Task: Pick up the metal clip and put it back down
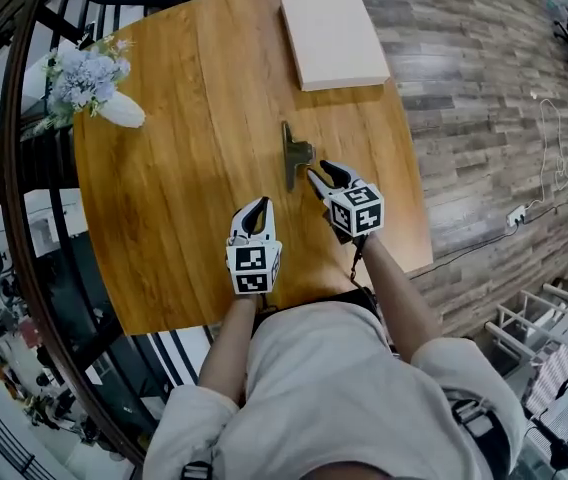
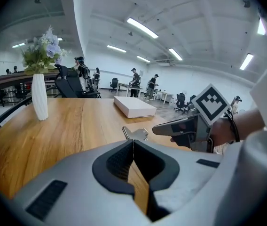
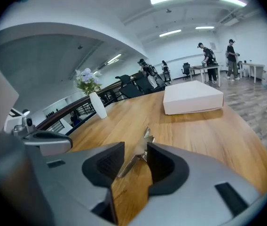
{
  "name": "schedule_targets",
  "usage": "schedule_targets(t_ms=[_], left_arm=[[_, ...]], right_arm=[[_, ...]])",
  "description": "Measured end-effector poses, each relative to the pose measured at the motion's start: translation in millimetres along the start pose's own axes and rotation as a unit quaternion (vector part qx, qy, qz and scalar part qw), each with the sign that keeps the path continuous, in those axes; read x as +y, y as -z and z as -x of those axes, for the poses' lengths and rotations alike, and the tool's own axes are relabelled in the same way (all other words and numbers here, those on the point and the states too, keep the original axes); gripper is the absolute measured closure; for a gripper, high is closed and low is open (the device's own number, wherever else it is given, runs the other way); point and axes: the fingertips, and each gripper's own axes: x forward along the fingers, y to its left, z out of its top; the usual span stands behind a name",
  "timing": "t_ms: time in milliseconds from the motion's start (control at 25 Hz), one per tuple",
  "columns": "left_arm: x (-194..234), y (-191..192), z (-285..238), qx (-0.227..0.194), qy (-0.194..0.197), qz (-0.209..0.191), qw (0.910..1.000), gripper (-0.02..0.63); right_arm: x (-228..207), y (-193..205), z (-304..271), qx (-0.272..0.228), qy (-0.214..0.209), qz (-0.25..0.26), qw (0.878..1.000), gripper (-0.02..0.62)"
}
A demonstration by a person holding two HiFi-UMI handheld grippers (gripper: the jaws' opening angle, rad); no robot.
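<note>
Head view: a person stands at a round wooden table, a hand-held gripper in each hand. The metal clip lies flat near the table's middle, its long axis pointing away from the person. The right hand-held gripper sits just beside the clip's near end, angled in from the right, its jaws apart. The step in hand looks like the approach for the pick-up. To do it well, the jaws should probably line up across the clip's narrow width and come low enough to close on metal, not scrape the wood. The left hand-held gripper hangs nearer the person, apart from the clip. A white box at the far edge and a vase of flowers at the left are well clear. Left gripper view: the left hand-held gripper has its jaws together on nothing. The clip lies on the table beyond them, with the right hand-held gripper reaching in from the right; the left one seems best kept out of the way. Right gripper view: the right hand-held gripper is partly open and grips nothing. The clip runs away from the camera, its near end between the jaws, closer to the right jaw. Whether it touches that jaw cannot be told. Centring the clip before closing would likely give an even, steady hold.
</note>
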Motion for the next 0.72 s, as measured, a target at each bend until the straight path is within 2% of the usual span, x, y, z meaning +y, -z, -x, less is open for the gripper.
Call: schedule_targets(t_ms=[160, 320, 520, 640, 680, 720], left_arm=[[5.0, 4.9, -9.9, 0.010, 0.012, -0.001, 0.9999, 0.581], [14.1, 9.2, -12.7, 0.013, 0.001, 0.012, 0.9998, 0.581], [19.9, 12.3, -9.0, 0.009, -0.020, 0.039, 0.9990, 0.581], [17.7, 16.2, -7.9, 0.010, -0.026, 0.041, 0.9988, 0.581], [16.7, 17.0, -8.3, 0.010, -0.029, 0.041, 0.9987, 0.581], [15.1, 17.9, -8.5, 0.010, -0.031, 0.043, 0.9985, 0.581]], right_arm=[[-18.4, 4.1, -22.4, 0.009, -0.001, -0.074, 0.997, 0.425], [-29.8, 6.2, -40.9, 0.019, -0.012, -0.123, 0.992, 0.396], [-32.1, 3.6, -57.3, 0.035, -0.030, -0.145, 0.988, 0.390], [-29.8, 6.7, -63.6, 0.050, -0.031, -0.137, 0.989, 0.394], [-29.3, 7.6, -64.5, 0.056, -0.030, -0.129, 0.990, 0.412], [-28.7, 8.2, -64.7, 0.058, -0.030, -0.122, 0.990, 0.458]])
